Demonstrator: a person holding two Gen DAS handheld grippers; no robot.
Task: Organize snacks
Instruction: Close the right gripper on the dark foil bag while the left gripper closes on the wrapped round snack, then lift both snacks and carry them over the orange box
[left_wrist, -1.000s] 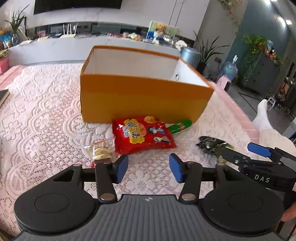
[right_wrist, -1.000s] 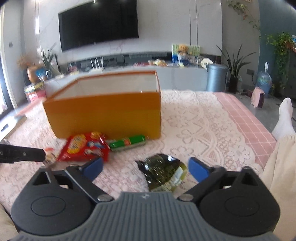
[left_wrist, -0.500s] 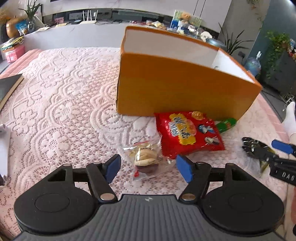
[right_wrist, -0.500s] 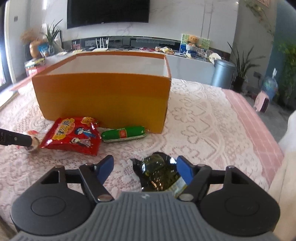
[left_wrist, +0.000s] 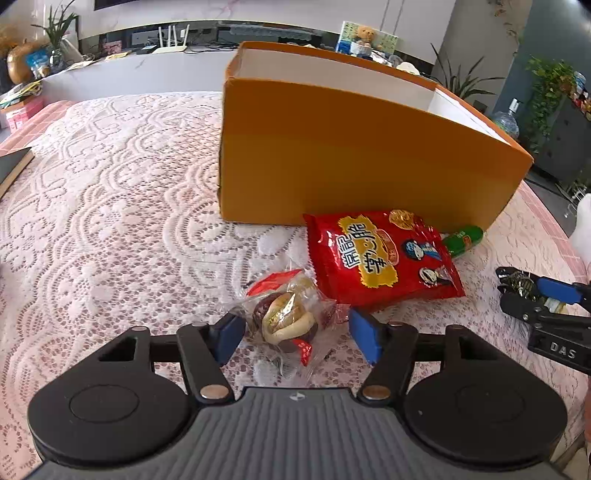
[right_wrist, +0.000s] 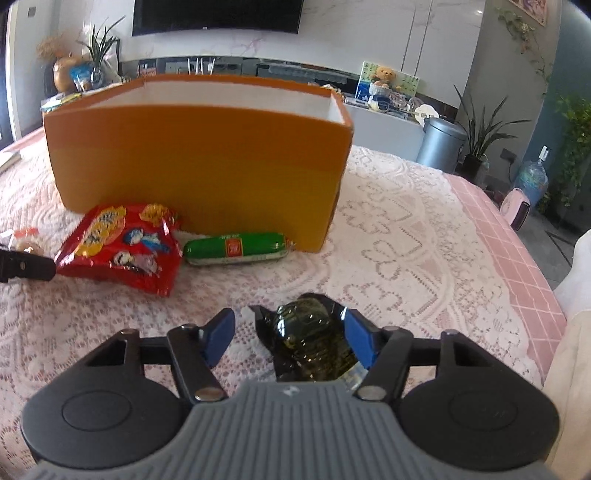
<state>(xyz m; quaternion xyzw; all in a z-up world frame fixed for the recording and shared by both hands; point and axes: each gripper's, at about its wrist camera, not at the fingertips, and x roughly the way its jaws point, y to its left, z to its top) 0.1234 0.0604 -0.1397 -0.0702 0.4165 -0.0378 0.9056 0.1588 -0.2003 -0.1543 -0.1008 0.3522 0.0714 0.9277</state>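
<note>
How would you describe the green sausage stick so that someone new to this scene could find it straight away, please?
Start at the big orange box on the lace tablecloth. At the foot of its near wall, by the right-hand corner, lies the green sausage stick, just right of the red snack bag. It is the only smooth green tube, with a small red label; its neighbours are flat or crinkled packets.

An open orange box (left_wrist: 332, 155) stood on the lace cloth. Against its front lay a red chip bag (left_wrist: 380, 258) and a green sausage (right_wrist: 236, 248); nearer lay a clear-wrapped pastry (left_wrist: 286, 317) and a dark crinkled packet (right_wrist: 310, 343).
</note>
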